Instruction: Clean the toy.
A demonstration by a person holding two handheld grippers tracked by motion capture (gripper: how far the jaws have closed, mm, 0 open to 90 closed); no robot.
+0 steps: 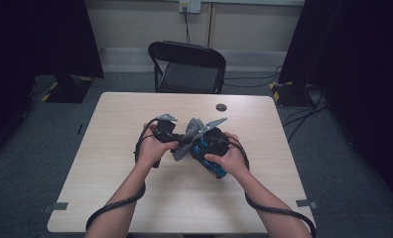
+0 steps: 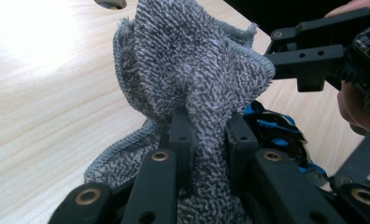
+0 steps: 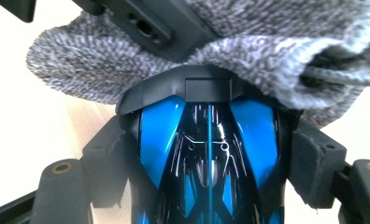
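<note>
Left tool (image 2: 204,135), seen along its own jaws in the left gripper view: clenched on a bunched fold of the grey terry cloth (image 2: 192,70), which rises between the two black jaws and fans out above them. Right tool (image 3: 211,154), seen in the right gripper view: jaws set wide and pressed against both flanks of a glossy blue-and-black toy car (image 3: 209,140), holding it fast. The cloth (image 3: 267,60) drapes over the car's dark end, touching it.

High view: both tools meet above the middle of the table (image 1: 135,198), left tool (image 1: 177,141) and right tool (image 1: 199,144) just beside one another, with the cloth (image 1: 192,131) bunched between them and the car (image 1: 212,161) angled toward the person's right hand (image 1: 231,156). The left hand (image 1: 152,148) grips its tool from the other side. Neither cloth nor car rests on the table. A small dark round object (image 1: 221,107) lies well apart near the far edge; a black folding chair (image 1: 187,67) stands beyond.

Step in hand, as judged: wiping the car's body with the cloth, the car held steady while the cloth is applied at one end. The next move calls for drawing the cloth along the glossy shell with light pressure, keeping the fold pinched and the car's flanks firmly clamped so it does not twist or slip free.
</note>
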